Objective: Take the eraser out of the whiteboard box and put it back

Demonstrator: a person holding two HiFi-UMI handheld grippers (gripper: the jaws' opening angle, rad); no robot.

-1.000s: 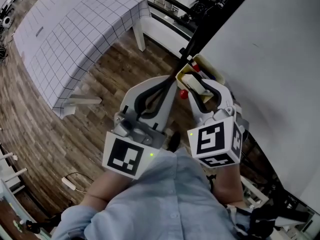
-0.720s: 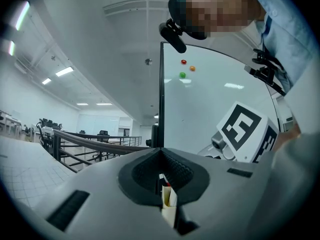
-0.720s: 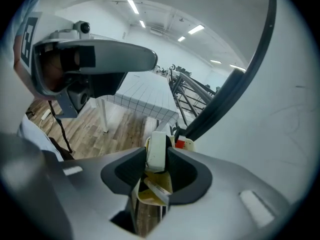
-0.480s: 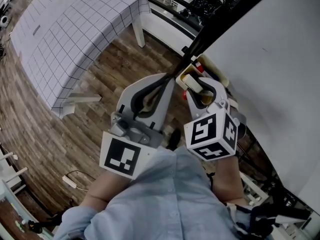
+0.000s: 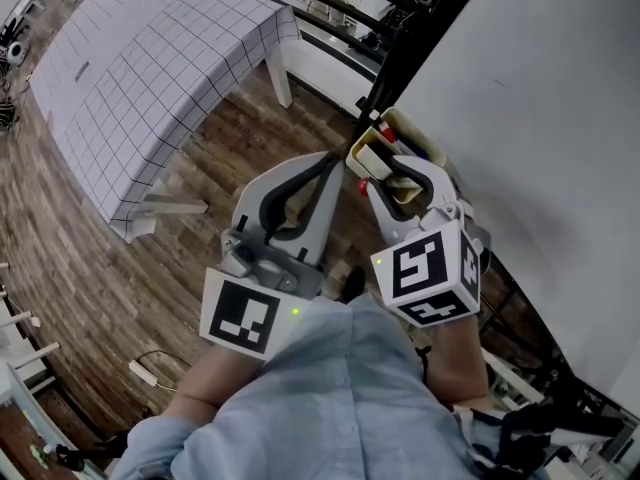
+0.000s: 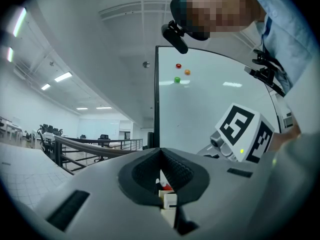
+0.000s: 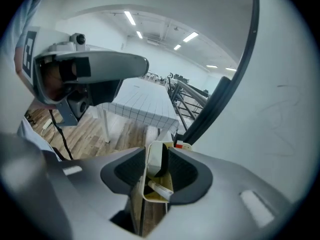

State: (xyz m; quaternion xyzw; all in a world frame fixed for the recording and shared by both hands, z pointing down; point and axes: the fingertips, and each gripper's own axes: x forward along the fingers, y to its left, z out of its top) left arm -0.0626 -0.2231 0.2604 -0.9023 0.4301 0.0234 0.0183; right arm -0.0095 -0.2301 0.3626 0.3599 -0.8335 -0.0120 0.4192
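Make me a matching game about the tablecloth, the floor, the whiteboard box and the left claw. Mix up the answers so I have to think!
Things:
1. tablecloth
2. floor
3. whiteboard box
4. left claw

Colour or state:
A. shut, tips together
B. brown wood planks
C. white with black grid lines
D. pale yellow

Right pairs: 1-C, 2-B, 3-D, 4-A

The right gripper's (image 5: 388,171) jaws had just opened a little wider, with the eraser (image 7: 155,159) standing between them inside the whiteboard box (image 7: 144,180).
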